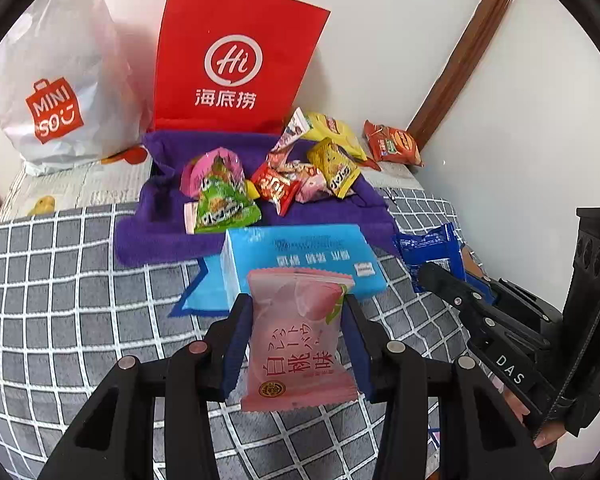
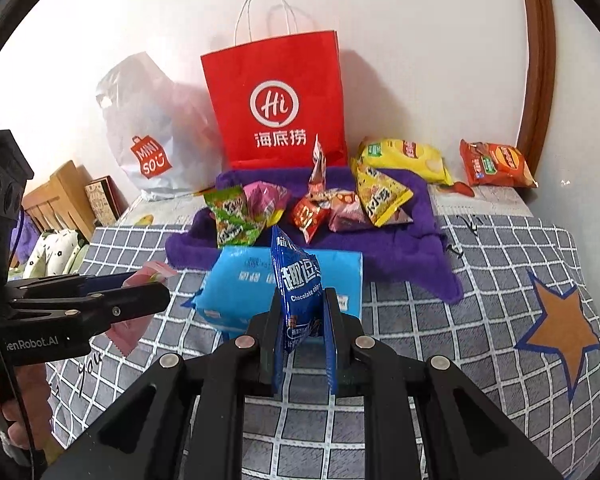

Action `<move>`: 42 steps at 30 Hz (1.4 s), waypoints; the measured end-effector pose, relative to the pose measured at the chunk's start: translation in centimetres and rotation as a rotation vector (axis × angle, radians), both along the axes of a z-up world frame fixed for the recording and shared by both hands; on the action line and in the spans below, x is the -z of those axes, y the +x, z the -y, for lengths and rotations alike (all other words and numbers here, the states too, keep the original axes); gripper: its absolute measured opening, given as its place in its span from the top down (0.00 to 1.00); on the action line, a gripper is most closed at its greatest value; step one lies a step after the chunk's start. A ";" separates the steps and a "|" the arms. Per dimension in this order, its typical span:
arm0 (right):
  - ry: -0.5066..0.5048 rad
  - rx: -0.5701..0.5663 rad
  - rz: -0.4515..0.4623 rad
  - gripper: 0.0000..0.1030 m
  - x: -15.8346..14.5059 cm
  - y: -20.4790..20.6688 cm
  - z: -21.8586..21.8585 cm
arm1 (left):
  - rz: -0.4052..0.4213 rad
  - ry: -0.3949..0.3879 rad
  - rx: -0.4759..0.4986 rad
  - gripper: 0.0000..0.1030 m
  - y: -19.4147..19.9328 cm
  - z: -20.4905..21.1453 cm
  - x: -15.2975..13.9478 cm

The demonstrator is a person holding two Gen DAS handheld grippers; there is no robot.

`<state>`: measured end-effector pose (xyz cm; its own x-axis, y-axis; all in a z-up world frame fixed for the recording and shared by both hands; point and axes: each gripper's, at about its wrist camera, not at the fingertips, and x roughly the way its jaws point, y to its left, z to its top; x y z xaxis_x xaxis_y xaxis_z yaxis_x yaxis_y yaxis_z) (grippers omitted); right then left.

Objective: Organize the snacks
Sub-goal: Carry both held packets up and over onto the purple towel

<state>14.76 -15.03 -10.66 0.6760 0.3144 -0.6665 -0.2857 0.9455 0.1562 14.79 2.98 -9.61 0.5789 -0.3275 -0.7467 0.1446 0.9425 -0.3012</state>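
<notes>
Lower centre of left wrist view: left gripper (image 1: 296,344) clamped on slick pink peach-print snack packet (image 1: 298,340); right gripper (image 2: 302,328) clamped on crinkly blue chocolate-chip cookie packet (image 2: 298,280). Slippage risked, packets pinched by thin film.

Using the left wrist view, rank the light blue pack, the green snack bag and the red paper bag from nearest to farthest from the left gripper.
1. Light blue pack, just beyond the left gripper.
2. Green snack bag, on the purple cloth.
3. Red paper bag, against the wall.

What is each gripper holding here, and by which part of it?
The left gripper clamps the pink peach snack packet across its side edges, near the middle. The right gripper pinches the blue chocolate cookie packet across its lower half.
</notes>
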 end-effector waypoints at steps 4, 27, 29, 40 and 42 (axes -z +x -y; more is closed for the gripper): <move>-0.003 0.008 0.012 0.84 -0.8 0.6 -0.1 | 0.014 -0.003 0.001 0.59 0.9 -0.1 -0.8; -0.013 0.075 0.023 0.84 -2.5 8.6 0.1 | 0.021 0.012 -0.093 0.59 7.2 -4.7 -1.5; -0.008 0.075 0.023 0.84 -2.5 9.4 0.1 | 0.027 0.015 -0.100 0.59 7.6 -5.0 -1.6; 0.009 0.065 0.006 0.84 -2.1 13.3 -0.2 | 0.042 0.019 -0.121 0.59 11.0 -5.7 -2.0; 0.001 0.056 0.005 0.84 -2.2 14.1 -0.3 | 0.043 0.015 -0.120 0.59 11.7 -5.6 -2.1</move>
<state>28.88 -14.69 -8.45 0.6962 0.2767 -0.6624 -0.2331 0.9599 0.1560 26.47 8.54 -7.51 0.6447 -0.2430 -0.7248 0.0427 0.9581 -0.2832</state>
